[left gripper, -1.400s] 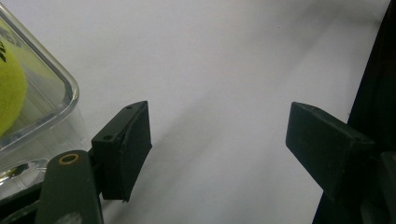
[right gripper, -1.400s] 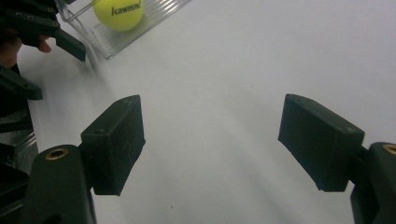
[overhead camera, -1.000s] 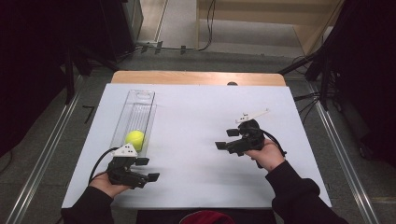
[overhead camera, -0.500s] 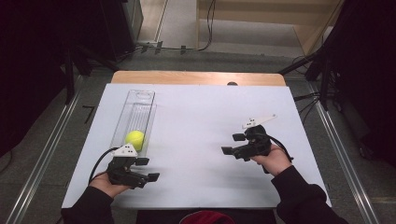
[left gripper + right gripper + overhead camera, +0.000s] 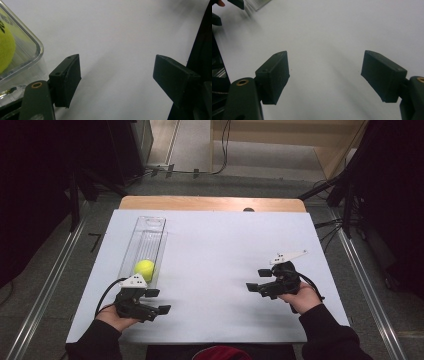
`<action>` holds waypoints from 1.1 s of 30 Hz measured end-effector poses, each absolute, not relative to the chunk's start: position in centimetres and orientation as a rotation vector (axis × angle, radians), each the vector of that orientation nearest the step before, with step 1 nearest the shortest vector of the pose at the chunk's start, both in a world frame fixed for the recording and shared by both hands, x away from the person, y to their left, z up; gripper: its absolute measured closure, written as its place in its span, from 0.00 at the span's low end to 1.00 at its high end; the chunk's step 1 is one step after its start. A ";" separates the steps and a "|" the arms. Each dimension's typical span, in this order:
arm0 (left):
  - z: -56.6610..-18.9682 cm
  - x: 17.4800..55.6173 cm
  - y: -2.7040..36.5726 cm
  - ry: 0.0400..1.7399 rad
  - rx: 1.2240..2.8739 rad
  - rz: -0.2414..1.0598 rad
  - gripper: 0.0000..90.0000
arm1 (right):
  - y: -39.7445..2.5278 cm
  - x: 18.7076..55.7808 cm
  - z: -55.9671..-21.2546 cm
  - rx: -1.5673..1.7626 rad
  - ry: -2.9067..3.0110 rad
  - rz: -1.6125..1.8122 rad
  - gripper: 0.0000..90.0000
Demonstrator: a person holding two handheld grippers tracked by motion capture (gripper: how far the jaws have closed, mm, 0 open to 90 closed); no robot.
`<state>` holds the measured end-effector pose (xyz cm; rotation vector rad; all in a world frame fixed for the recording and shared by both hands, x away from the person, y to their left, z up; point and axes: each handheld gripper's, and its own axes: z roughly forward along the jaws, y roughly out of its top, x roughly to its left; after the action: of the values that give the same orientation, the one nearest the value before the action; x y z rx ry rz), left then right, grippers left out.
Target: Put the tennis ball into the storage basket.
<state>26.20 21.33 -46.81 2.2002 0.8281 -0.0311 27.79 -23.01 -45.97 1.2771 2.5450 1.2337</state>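
I count one tennis ball (image 5: 144,268) inside one clear container (image 5: 150,232). My left gripper (image 5: 159,301) just beside container, right gripper (image 5: 256,280) well apart; both spread, empty.

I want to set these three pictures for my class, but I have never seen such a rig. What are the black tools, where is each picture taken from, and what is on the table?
A person sits at a white table with a hand-held two-jaw gripper in each hand: the left gripper and the right gripper. The high view looks down from above the person. The other two pictures come from cameras riding on each gripper, looking along its black jaws. Both sets of jaws stand wide open and hold nothing. On the table lies a long clear tube with a yellow-green ball inside it, next to the left gripper. The left gripper view shows the ball through the clear wall.
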 end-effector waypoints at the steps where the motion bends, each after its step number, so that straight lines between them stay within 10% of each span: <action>1: -46.8 26.2 21.3 0.829 2.199 -0.032 0.26 | -23.2 27.7 -46.1 1.282 2.546 1.231 0.23; 33: -46.8 26.2 21.4 0.834 2.191 -0.030 0.25 | -26.6 24.6 -48.0 1.387 2.512 1.163 0.23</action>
<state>26.24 21.42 -46.78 2.1910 0.8339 -0.0305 24.63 -26.60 -47.98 1.3871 2.5117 1.1635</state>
